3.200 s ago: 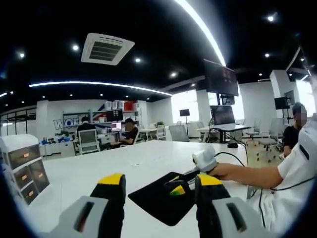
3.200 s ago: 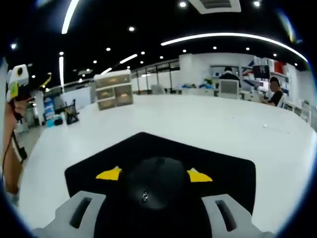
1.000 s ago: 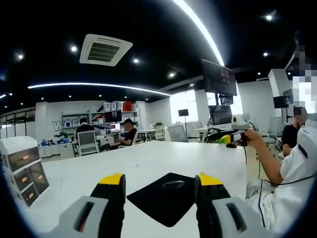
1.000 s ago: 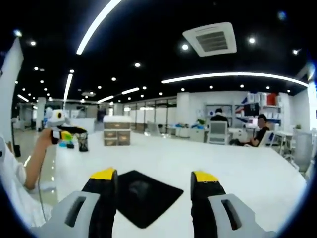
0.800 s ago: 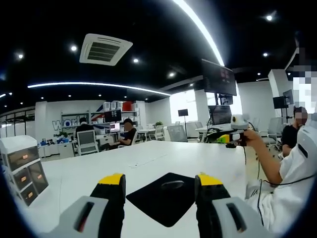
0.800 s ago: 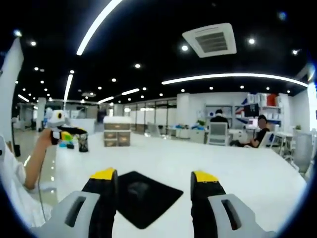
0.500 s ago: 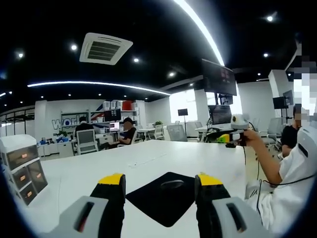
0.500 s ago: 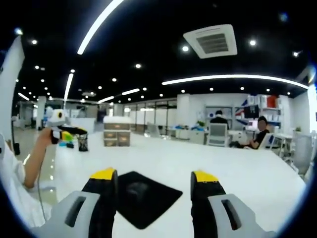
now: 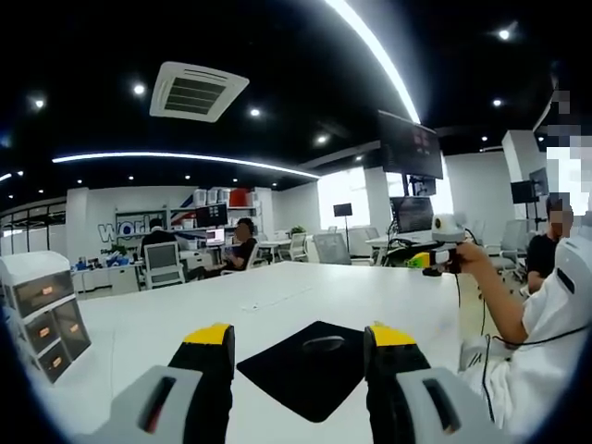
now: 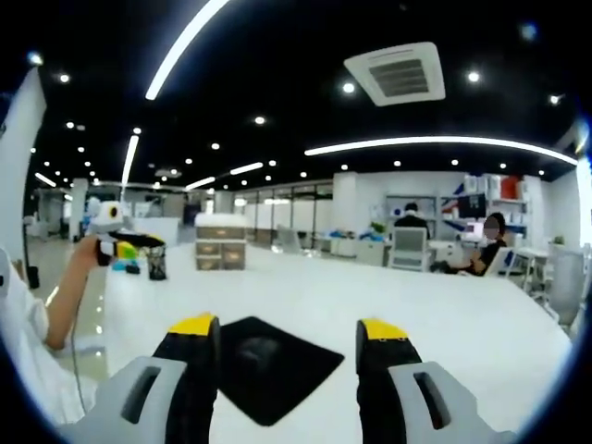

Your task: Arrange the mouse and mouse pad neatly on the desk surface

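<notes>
Holding both grippers raised and empty, jaws apart: left gripper (image 9: 298, 344), right gripper (image 10: 276, 333). I judge the task done, since the mouse (image 9: 321, 343) sits on the pad (image 9: 310, 368), flat on the desk (image 9: 166, 319).

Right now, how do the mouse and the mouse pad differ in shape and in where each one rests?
The mouse pad is a flat, angular sheet lying directly on the white desk; the mouse is a small rounded, raised body resting on top of the pad. The pad covers a far wider area than the mouse, which sits within its edges. Both are black, so the mouse shows only faintly. Both grippers are open, held above the desk, and touch neither.
</notes>
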Motion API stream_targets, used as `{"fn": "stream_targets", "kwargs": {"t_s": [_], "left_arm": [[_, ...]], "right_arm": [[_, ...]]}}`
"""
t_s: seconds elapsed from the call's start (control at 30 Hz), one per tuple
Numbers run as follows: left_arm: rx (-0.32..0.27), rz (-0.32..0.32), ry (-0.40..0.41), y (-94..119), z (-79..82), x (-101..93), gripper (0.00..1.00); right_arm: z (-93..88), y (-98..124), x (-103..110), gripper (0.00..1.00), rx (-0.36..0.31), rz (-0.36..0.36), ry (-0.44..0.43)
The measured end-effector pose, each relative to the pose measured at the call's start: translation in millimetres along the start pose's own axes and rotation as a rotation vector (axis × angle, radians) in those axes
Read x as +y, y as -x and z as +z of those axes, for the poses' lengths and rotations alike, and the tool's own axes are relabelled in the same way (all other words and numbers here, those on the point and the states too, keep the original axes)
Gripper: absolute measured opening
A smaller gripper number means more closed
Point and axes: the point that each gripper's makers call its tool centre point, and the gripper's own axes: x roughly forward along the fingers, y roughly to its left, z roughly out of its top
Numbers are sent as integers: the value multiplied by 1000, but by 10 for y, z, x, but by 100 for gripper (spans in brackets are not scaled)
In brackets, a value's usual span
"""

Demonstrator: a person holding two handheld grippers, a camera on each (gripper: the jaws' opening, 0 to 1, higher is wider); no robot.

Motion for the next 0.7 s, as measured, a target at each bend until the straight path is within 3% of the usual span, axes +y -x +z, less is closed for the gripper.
{"fn": "stream_targets", "kwargs": {"t_s": [0.33, 0.7], "left_arm": [[-11, 45, 0, 220, 29, 218, 57], [34, 79, -2, 669, -132, 537, 57]], "right_arm": [[-26, -7, 25, 57, 10, 3, 4], [-23, -13, 39, 57, 13, 6, 7]]}}
